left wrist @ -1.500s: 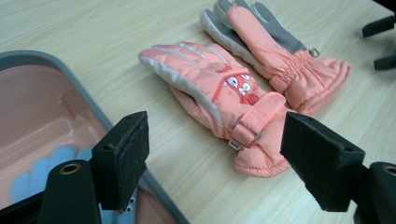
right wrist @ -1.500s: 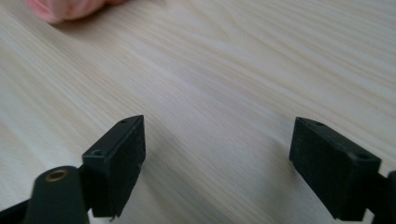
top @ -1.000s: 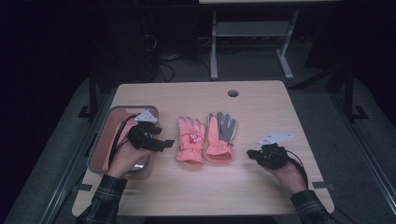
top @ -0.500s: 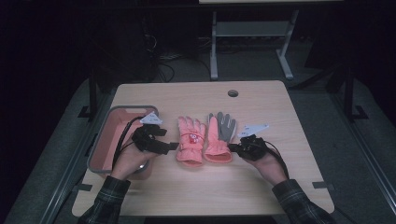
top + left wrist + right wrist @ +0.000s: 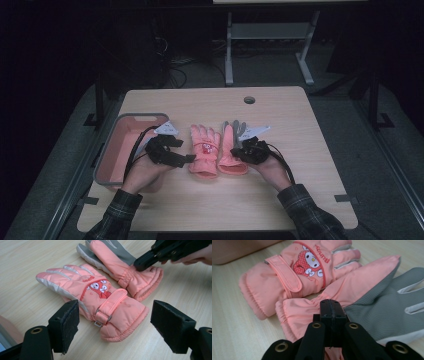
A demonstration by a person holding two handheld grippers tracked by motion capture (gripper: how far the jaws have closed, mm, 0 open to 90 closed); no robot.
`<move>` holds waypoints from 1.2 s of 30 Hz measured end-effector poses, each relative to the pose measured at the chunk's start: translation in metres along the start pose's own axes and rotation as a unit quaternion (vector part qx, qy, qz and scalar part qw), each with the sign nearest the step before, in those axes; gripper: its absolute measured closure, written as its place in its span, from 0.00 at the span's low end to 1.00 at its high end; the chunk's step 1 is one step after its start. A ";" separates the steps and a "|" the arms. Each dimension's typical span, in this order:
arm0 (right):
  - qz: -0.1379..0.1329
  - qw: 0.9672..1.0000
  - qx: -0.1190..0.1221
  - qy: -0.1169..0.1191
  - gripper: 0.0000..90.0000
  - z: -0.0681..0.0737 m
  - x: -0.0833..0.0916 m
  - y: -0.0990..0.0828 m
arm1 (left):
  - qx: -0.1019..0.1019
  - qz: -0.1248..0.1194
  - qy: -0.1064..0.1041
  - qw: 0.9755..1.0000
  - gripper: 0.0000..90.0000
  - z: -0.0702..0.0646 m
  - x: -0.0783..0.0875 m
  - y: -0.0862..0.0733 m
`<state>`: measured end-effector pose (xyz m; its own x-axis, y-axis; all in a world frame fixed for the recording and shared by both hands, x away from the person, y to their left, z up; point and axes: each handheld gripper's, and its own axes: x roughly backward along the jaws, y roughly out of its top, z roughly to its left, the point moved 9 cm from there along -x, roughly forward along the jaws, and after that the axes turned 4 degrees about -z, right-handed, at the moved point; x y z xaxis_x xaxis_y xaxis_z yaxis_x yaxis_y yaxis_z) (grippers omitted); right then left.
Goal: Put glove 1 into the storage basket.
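Note:
Two pink ski gloves lie side by side mid-table. The left glove (image 5: 204, 152) (image 5: 100, 297) (image 5: 294, 275) shows its back, with a cartoon patch and a strap. The right glove (image 5: 231, 150) (image 5: 125, 272) (image 5: 372, 297) lies with its grey palm up. My left gripper (image 5: 182, 151) (image 5: 117, 327) is open, its pads (image 5: 66, 325) standing wide just short of the left glove's cuff without touching it. My right gripper (image 5: 237, 153) (image 5: 331, 307) is shut with nothing between its jaws. Its tip (image 5: 143, 262) sits at the wrist of the grey-palmed glove.
A pink bin with a grey rim (image 5: 120, 120) stands at the table's left edge, behind my left hand. A round cable hole (image 5: 249, 99) is at the back of the table. Bare wood lies to the right and front. A metal stand (image 5: 270, 35) is on the floor beyond.
My right gripper has moved left across the table from the bare wood to the cuff of the grey-palmed glove, staying shut. The left gripper has hardly moved.

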<state>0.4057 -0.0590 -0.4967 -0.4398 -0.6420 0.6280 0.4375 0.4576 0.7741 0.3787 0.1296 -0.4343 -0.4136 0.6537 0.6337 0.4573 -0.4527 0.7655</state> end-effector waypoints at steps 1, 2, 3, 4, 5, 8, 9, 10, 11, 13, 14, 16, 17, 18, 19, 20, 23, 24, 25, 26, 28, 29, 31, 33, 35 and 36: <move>0.002 1.000 -0.002 0.002 1.00 0.000 -0.002 -0.001 | -0.001 0.001 0.000 1.000 0.25 0.000 0.000 0.000; 0.004 1.000 -0.002 0.003 1.00 0.001 -0.002 -0.002 | -0.002 0.001 0.000 1.000 0.25 -0.001 0.000 0.000; 0.004 1.000 -0.001 0.001 1.00 0.001 -0.002 -0.002 | 0.001 -0.001 0.001 1.000 0.25 -0.002 0.000 0.001; 0.004 1.000 0.001 0.001 1.00 0.001 -0.001 -0.002 | -0.007 0.001 0.000 1.000 0.25 -0.002 0.001 0.001; 0.003 1.000 -0.001 0.003 1.00 0.001 0.001 -0.003 | -0.004 0.001 0.000 1.000 0.25 -0.003 0.000 0.001; 0.008 1.000 -0.004 0.004 1.00 0.000 0.005 -0.006 | -0.008 0.003 -0.003 1.000 0.25 -0.006 -0.001 0.002; 0.005 1.000 -0.003 0.005 1.00 -0.001 0.005 -0.007 | -0.009 0.003 -0.003 1.000 0.25 -0.007 -0.001 0.002; 0.007 1.000 -0.004 0.005 1.00 -0.001 0.006 -0.008 | -0.005 0.001 -0.003 1.000 0.25 -0.008 -0.002 0.002; 0.008 1.000 -0.008 0.006 1.00 0.000 0.008 -0.009 | -0.006 0.001 -0.004 1.000 0.25 -0.008 -0.002 0.002; 0.006 1.000 -0.008 0.007 1.00 0.001 0.011 -0.011 | -0.010 0.003 -0.005 1.000 0.25 -0.008 -0.002 0.002; 0.008 1.000 -0.009 0.008 1.00 0.001 0.012 -0.013 | -0.011 0.004 -0.005 1.000 0.25 -0.009 -0.002 0.003; 0.007 1.000 -0.009 0.010 1.00 0.004 0.014 -0.015 | -0.011 0.002 -0.006 1.000 0.25 -0.010 -0.002 0.003; 0.010 1.000 -0.008 0.010 1.00 0.005 0.016 -0.016 | -0.011 0.002 -0.006 1.000 0.25 -0.011 -0.002 0.003; 0.009 1.000 -0.009 0.011 1.00 0.006 0.017 -0.017 | -0.013 0.003 -0.007 1.000 0.25 -0.011 -0.002 0.004; 0.012 1.000 -0.007 0.012 1.00 0.008 0.019 -0.019 | -0.014 0.003 -0.008 1.000 0.25 -0.012 -0.002 0.004; 0.012 1.000 -0.006 0.015 1.00 0.010 0.020 -0.020 | -0.014 0.003 -0.008 1.000 0.25 -0.013 -0.002 0.004; 0.013 1.000 -0.004 0.017 1.00 0.015 0.024 -0.023 | -0.012 -0.001 -0.009 1.000 0.25 -0.015 -0.002 0.005; 0.015 1.000 0.000 0.017 1.00 0.016 0.025 -0.025 | -0.013 -0.001 -0.010 1.000 0.25 -0.015 -0.002 0.005; 0.017 1.000 -0.001 0.017 1.00 0.017 0.027 -0.027 | -0.017 0.003 -0.010 1.000 0.25 -0.015 -0.001 0.005; 0.018 1.000 0.001 0.017 1.00 0.018 0.029 -0.029 | -0.016 0.002 -0.011 1.000 0.25 -0.016 -0.001 0.005; 0.018 1.000 -0.002 0.018 1.00 0.018 0.034 -0.033 | -0.014 0.000 -0.010 1.000 0.25 -0.016 -0.002 0.006; 0.018 1.000 -0.003 0.018 1.00 0.018 0.037 -0.035 | -0.015 0.000 -0.010 1.000 0.25 -0.016 -0.002 0.006; 0.021 1.000 -0.006 0.017 1.00 0.018 0.042 -0.039 | -0.018 0.000 -0.010 1.000 0.25 -0.016 -0.002 0.006; 0.020 1.000 -0.010 0.014 1.00 0.017 0.049 -0.044 | -0.021 0.004 -0.011 1.000 0.25 -0.017 -0.002 0.005; 0.021 1.000 -0.014 0.011 1.00 0.014 0.054 -0.049 | -0.024 0.005 -0.011 1.000 0.25 -0.017 -0.003 0.005; 0.020 1.000 -0.015 0.009 1.00 0.013 0.057 -0.050 | -0.021 0.004 -0.012 1.000 0.25 -0.018 -0.004 0.005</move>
<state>0.3485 -0.1105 -0.4990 -0.4072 -0.6348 0.6567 0.4781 0.4645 0.7454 0.3684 0.1138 -0.4304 -0.3910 0.6633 0.6381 0.4272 -0.4833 0.7641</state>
